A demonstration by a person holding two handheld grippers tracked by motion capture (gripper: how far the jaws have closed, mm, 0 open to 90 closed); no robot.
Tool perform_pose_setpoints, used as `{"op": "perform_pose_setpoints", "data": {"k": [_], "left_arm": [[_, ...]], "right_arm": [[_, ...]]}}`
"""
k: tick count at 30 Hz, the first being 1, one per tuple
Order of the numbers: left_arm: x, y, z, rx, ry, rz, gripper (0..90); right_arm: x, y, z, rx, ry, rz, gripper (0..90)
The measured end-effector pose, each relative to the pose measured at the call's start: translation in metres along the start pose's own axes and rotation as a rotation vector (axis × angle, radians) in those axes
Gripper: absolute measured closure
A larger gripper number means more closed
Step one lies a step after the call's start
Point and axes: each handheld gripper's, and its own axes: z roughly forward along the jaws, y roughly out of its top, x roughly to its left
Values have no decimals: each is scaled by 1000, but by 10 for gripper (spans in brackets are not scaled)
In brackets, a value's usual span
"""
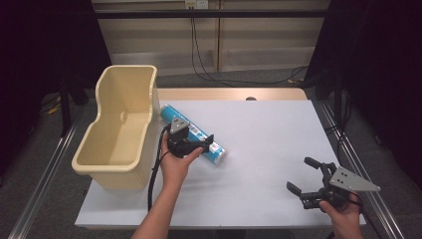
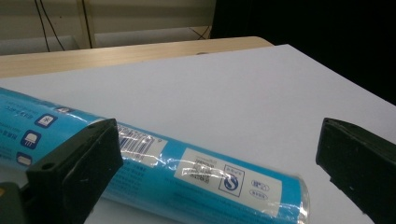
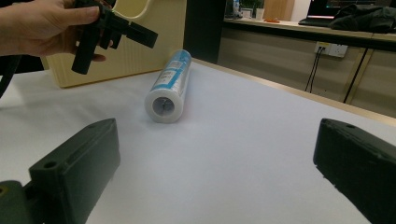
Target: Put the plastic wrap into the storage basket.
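- A blue-wrapped roll lay on its side on the white table, running from far left toward near right, with its far end just beside the cream plastic bin at the table's left edge.
- The left gripper hovered directly over the roll's middle, held in the person's left hand; in the left gripper view its jaws stood wide apart, one before the printed barcode label and the other out over bare table, closed on nothing.
- The right gripper sat well apart at the near right of the table, in the right hand, its jaws likewise spread and empty, pointing across at the roll's open white end.
- The roll's glossy film wrapper looked slick, so I judged it could slide between hard jaws under a light squeeze.
- It seemed a light, cylindrical thing with a hollow core, fairly stiff along its length but likely to give a little when pinched.
- The soundest hold looked to be across the middle of its length, jaws straddling the round body, so that neither end would droop.
- Left free on the flat table, it could roll sideways if nudged.
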Motion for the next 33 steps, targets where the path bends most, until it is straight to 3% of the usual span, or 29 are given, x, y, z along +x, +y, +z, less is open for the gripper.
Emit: {"op": "perform_pose_setpoints", "data": {"k": [3,10,16,23,25,33], "left_arm": [[2,2,5,-13,25,11,0],[10,9,18,20,105,-7,0],[14,13,32,152,171,-69,0],[18,16,42,228,254,-149,0],[19,17,44,250,277,-156,0],[24,13,59,339,324,-216,11]], "right_arm": [[-1,0,-1,-4,-1,2,0],[-1,0,-1,-6,-1,6,0],[-1,0,0,-6,-1,8,0],[-1,0,0,-2,4,6,4],[-1,0,0,-2,2,11,4],[-1,0,1,0,4,13,5]]}}
